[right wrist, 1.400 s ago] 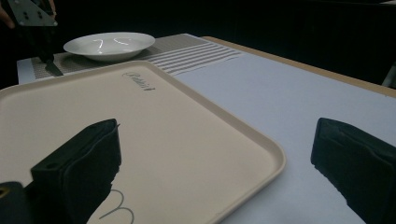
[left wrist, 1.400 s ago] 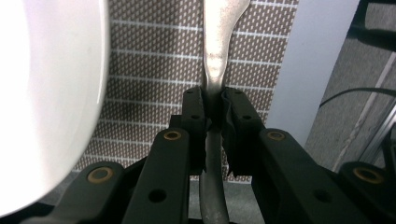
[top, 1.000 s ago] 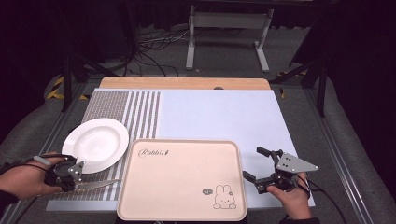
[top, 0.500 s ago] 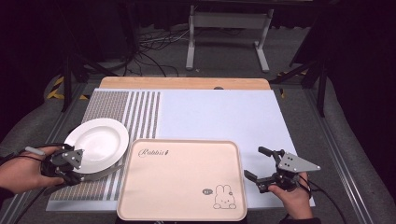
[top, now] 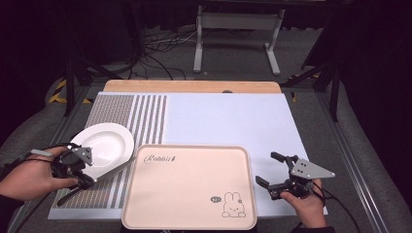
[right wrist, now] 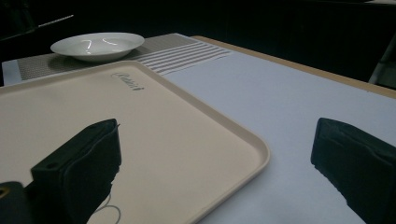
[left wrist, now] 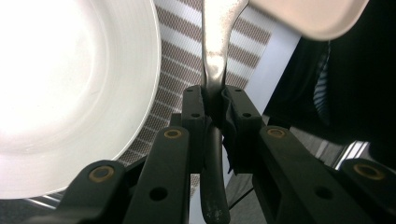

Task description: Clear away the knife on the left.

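My left gripper (top: 83, 178) is shut on a slim metal piece of cutlery (top: 112, 171), held by its handle and lifted off the striped mat. In the left gripper view the jaws (left wrist: 215, 100) pinch the silver handle (left wrist: 215, 56), which points toward the tray's corner (left wrist: 308, 14). A white plate (top: 104, 143) lies just beyond the left gripper, and fills the left of its view (left wrist: 70, 84). My right gripper (top: 268, 170) is open and empty at the right edge of the beige rabbit tray (top: 189, 184). In its own view (right wrist: 217, 135) the jaws straddle the tray's corner (right wrist: 252, 154).
A brown-and-white striped placemat (top: 141, 116) covers the table's left part, a pale blue sheet (top: 228, 121) the rest. A wooden strip (top: 194, 86) runs along the far edge. Beyond the table, cables and a metal stand (top: 238, 29) are on the dark floor.
The left hand has risen and moved toward the plate, carrying the cutlery up off the mat. The right hand has kept still.
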